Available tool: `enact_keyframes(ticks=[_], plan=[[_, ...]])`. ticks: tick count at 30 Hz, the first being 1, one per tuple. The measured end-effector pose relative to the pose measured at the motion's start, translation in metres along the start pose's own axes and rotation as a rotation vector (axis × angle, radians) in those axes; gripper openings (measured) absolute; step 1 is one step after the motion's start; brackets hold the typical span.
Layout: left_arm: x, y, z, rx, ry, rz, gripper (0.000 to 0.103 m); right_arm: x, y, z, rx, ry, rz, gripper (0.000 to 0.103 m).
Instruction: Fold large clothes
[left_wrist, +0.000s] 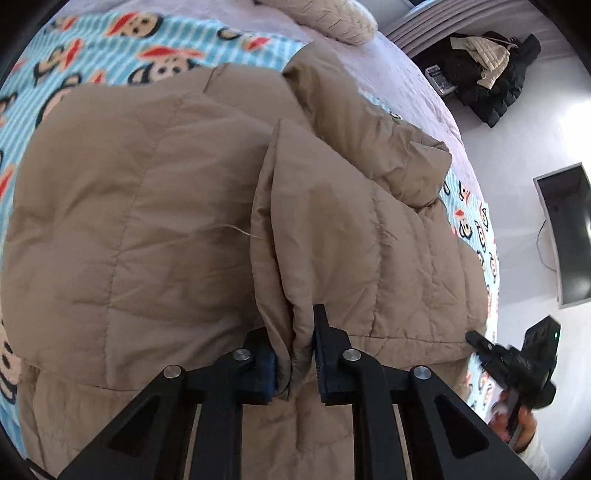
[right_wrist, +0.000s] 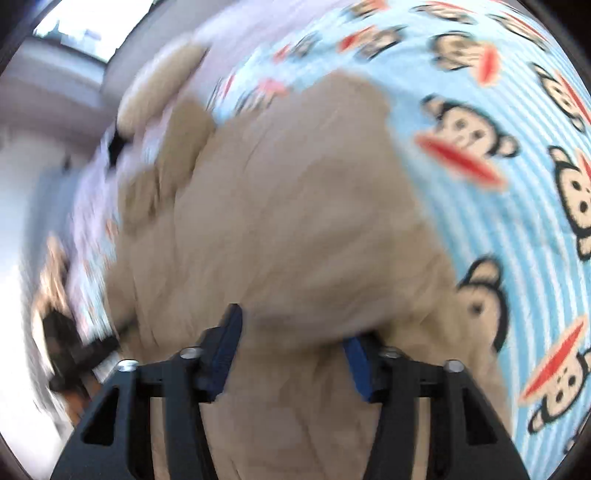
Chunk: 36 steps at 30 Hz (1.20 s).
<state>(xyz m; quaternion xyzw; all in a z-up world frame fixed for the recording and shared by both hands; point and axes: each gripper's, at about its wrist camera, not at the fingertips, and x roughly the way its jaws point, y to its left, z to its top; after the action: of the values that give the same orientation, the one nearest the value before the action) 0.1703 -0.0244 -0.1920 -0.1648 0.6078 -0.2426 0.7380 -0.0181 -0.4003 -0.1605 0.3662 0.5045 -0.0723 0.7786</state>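
My left gripper (left_wrist: 295, 354): clamped on a fold of the tan quilted coat (left_wrist: 147, 206).
My right gripper (right_wrist: 291, 350): jaws apart, coat fabric between them, picture blurred.
Coat: spread on the monkey-print blanket (left_wrist: 155, 48).

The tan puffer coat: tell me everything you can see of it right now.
The tan puffer coat is quilted in stitched panels, of matte, wrinkled fabric. It lies spread on the monkey-print blanket, a sleeve-like flap folded across its middle. The left tongs pinch the flap's lower edge. The right tongs straddle another bunched part; that view is blurred.
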Motion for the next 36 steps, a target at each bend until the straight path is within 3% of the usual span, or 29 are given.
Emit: enact_keyframes(ticks=[1,3,5,10,11,12,14,16,17,22,24,26,29,31,36], plan=[[0.000,-0.003,-0.001,0.007,-0.003,-0.001,0.018,-0.003,-0.009,0.006,0.026,-0.032,-0.014,0.003],[0.007,-0.015,-0.005,0.046,-0.002,0.034,0.018,-0.004,-0.022,0.014,0.066,-0.070,-0.032,0.003],[0.015,-0.020,-0.007,0.085,-0.005,0.074,0.018,0.005,-0.037,0.015,0.104,-0.047,-0.019,0.003],[0.014,-0.025,-0.010,0.111,-0.016,0.135,0.018,0.011,-0.045,0.010,0.065,-0.036,-0.039,0.004],[0.006,-0.027,-0.012,0.122,-0.032,0.177,0.026,0.012,-0.045,0.010,0.076,-0.024,-0.021,0.007],[0.000,-0.028,-0.014,0.129,-0.047,0.226,0.045,0.012,-0.045,0.010,0.081,-0.002,-0.008,0.010],[-0.022,-0.029,-0.017,0.140,-0.114,0.308,0.069,0.008,-0.040,0.009,0.073,0.042,-0.009,0.017],[-0.041,-0.029,-0.016,0.150,-0.162,0.310,0.069,-0.006,-0.028,0.002,0.025,0.070,-0.027,0.033],[-0.050,-0.029,-0.014,0.150,-0.180,0.318,0.069,-0.019,-0.019,-0.002,-0.022,0.059,-0.031,0.035],[-0.054,-0.043,0.007,0.205,-0.212,0.308,0.069,-0.066,0.013,0.008,-0.193,-0.154,-0.076,0.032],[-0.039,-0.053,0.016,0.223,-0.213,0.299,0.069,-0.058,0.011,0.027,-0.168,-0.171,-0.076,0.014],[-0.014,-0.059,0.021,0.235,-0.195,0.313,0.069,-0.035,0.004,0.048,-0.130,-0.137,-0.049,0.013],[0.019,-0.043,0.017,0.226,-0.129,0.366,0.069,0.005,-0.005,0.054,-0.158,-0.071,-0.124,0.013],[0.032,-0.031,0.012,0.218,-0.109,0.356,0.069,0.024,-0.016,0.051,-0.154,-0.039,-0.144,0.009],[0.034,-0.036,0.007,0.258,-0.111,0.398,0.070,0.037,-0.022,0.043,-0.191,-0.070,-0.168,0.009]])
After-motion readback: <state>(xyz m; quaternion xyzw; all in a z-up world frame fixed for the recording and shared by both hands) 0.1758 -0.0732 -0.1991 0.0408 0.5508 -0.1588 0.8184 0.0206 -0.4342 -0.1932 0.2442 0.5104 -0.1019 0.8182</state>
